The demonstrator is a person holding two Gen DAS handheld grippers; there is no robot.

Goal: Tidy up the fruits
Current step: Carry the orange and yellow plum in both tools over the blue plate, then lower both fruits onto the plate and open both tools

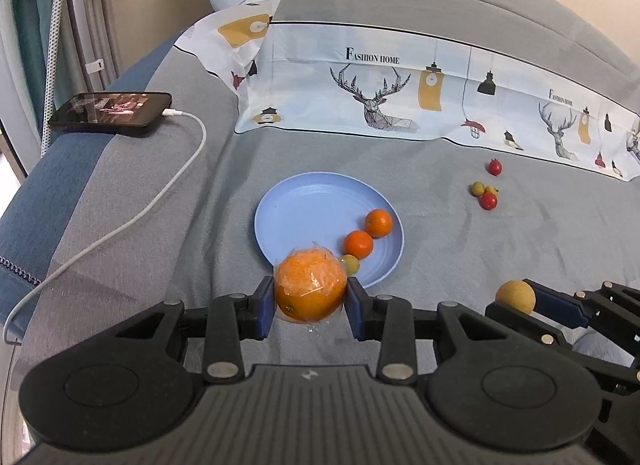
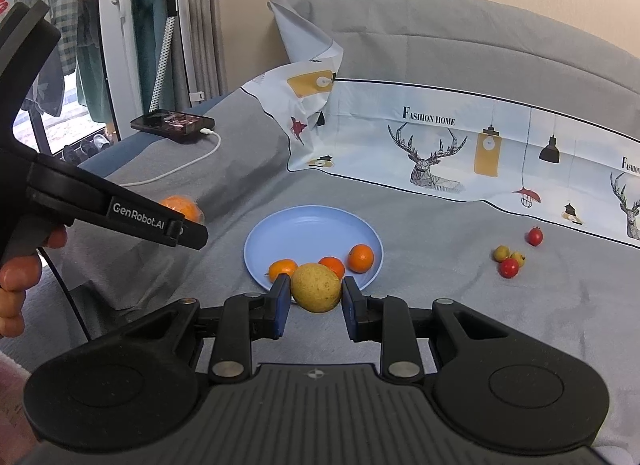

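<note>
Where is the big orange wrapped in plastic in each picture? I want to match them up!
Left wrist view: the wrapped orange sits bottom centre, squeezed in the left gripper, just in front of the blue plate.
Right wrist view: the wrapped orange peeks out at middle left, behind the left gripper's black body, left of the blue plate.
Shared landmark: the blue plate with the small oranges on it.

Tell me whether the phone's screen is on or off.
On. The phone on the sofa arm shows a lit picture on its screen, with a white cable plugged in.
</note>
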